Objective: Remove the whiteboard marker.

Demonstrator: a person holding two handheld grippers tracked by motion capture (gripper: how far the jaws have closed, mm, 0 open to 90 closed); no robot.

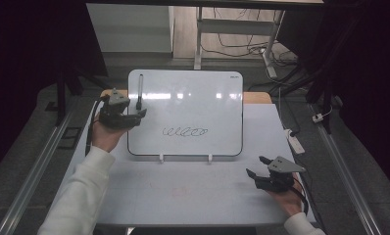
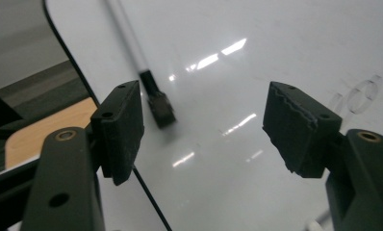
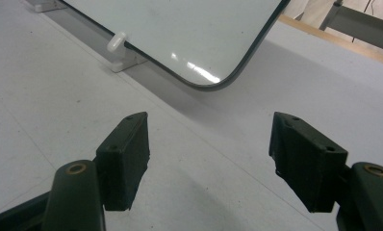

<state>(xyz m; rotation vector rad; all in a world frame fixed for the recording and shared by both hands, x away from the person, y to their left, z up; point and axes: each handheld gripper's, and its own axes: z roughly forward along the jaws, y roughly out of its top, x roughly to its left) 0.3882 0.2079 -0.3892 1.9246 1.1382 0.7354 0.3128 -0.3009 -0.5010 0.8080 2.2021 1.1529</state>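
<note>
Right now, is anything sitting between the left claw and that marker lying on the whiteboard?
Nothing visible. The left claw is open over the whiteboard's left edge, and the marker lies on the board just ahead of its jaws, with bare white surface in between. The scribble is off to the side, and the right claw rests near the board's lower right corner.

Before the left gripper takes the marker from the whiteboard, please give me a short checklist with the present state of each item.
1. Left gripper jaws open: ok.
2. Marker free, lying on the whiteboard near its left edge: ok.
3. Marker between the jaws: not ok; it lies ahead, close to one jaw.
4. Right gripper away from the marker, open above the table: ok.
5. Scribble clear of the path: ok.
6. Marker cap on: cannot tell.
</note>
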